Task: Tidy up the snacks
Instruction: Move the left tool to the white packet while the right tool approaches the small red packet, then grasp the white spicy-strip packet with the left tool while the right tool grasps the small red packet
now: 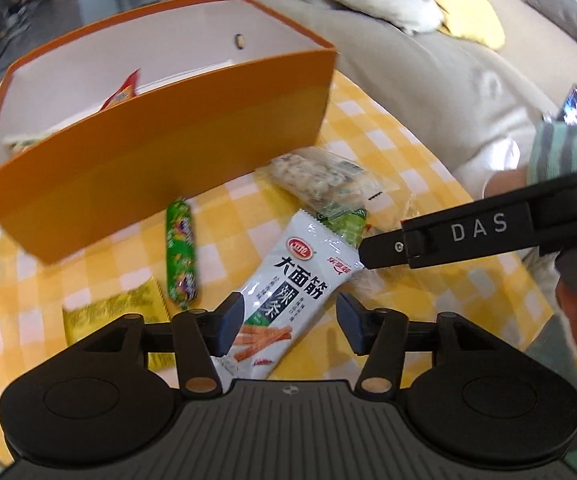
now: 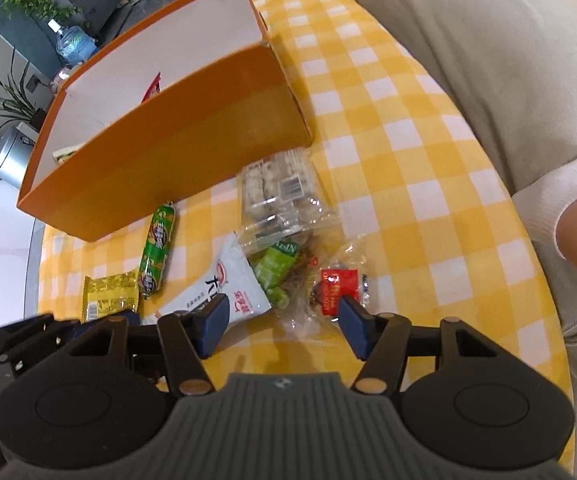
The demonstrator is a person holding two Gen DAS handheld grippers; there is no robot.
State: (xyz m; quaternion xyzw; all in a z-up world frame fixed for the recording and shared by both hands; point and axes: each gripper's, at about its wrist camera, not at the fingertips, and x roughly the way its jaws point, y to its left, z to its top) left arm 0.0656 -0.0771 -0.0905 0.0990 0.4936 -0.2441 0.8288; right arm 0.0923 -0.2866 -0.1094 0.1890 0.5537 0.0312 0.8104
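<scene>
One white noodle-snack packet (image 1: 288,280) lies between the spread fingers of the left gripper (image 1: 288,326), unpinched, on the yellow checked cloth (image 1: 388,152). Left of those fingers lie one green sausage stick (image 1: 181,250) and one yellow packet (image 1: 116,312); beyond them, one clear pack of pale bars (image 1: 320,176) rests near the orange box (image 1: 168,168). The right gripper (image 2: 282,330) hangs with fingers spread over bare cloth, one red sachet (image 2: 338,286) in clear wrap just ahead. Open cloth stretches right of it.
</scene>
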